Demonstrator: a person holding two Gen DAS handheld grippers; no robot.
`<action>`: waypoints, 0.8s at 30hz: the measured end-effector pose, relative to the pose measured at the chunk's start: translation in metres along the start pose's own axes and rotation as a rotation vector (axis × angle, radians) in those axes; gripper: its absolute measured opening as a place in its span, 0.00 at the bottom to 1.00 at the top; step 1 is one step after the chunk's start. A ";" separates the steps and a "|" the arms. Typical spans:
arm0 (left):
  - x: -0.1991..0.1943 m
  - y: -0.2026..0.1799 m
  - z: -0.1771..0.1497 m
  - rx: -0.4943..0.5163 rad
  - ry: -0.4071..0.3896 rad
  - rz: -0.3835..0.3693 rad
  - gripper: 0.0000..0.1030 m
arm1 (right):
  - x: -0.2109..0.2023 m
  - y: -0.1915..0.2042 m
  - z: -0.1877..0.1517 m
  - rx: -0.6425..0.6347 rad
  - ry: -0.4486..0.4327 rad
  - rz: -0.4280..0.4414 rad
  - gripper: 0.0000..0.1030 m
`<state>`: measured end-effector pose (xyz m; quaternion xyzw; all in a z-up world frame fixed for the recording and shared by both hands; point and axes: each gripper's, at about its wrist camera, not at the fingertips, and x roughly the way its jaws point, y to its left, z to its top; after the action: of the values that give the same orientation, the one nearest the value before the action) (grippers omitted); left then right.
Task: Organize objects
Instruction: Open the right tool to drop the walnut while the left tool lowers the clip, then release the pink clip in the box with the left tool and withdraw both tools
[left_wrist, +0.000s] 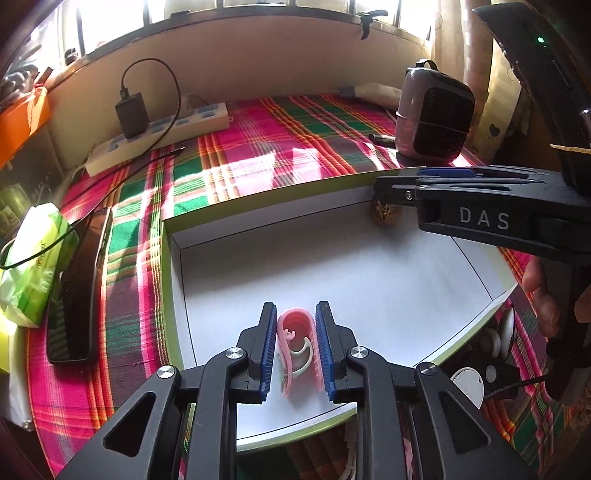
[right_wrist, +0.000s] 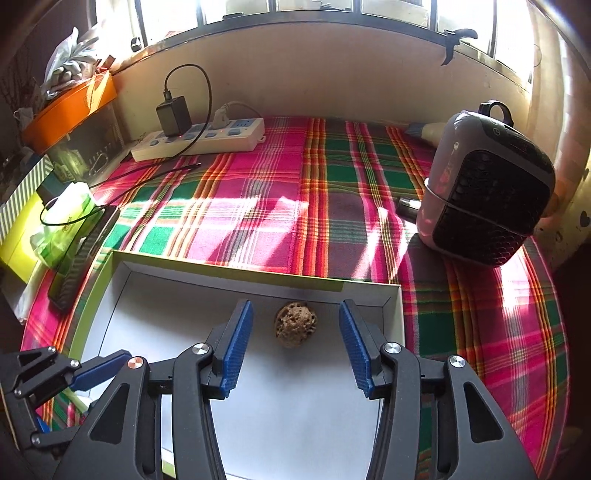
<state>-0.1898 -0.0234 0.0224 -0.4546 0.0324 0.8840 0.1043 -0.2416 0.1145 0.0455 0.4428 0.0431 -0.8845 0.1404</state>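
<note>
The left hand-held gripper (left_wrist: 295, 350) was clamped on a pink clip (left_wrist: 297, 347), its blue pads pressed against both sides, low over the near part of a shallow white box (left_wrist: 173, 280) with a green rim. The right hand-held gripper (right_wrist: 295, 347) hung over the far part of the same box, jaws spread wide with nothing between the pads. A brown, pitted ball (right_wrist: 295, 324) lay on the box floor just ahead of them, close to the far wall and touching neither pad. The box sat on a pink and green plaid cloth (right_wrist: 258, 221). A grey heater (right_wrist: 487, 184) stood to the right, a white power strip (right_wrist: 199, 142) near the back wall, and a dark phone (left_wrist: 79, 288) left of the box.
</note>
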 end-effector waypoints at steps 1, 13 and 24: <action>0.002 0.000 0.003 -0.003 -0.001 -0.003 0.19 | -0.005 -0.002 -0.001 0.007 -0.011 0.004 0.48; 0.033 -0.007 0.045 -0.038 0.004 -0.001 0.19 | -0.035 -0.032 -0.014 0.107 -0.072 0.022 0.48; 0.050 -0.016 0.065 -0.062 0.002 -0.020 0.19 | -0.036 -0.042 -0.024 0.126 -0.067 0.015 0.48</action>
<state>-0.2663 0.0100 0.0202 -0.4590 0.0005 0.8829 0.0989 -0.2148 0.1669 0.0574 0.4213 -0.0208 -0.8987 0.1202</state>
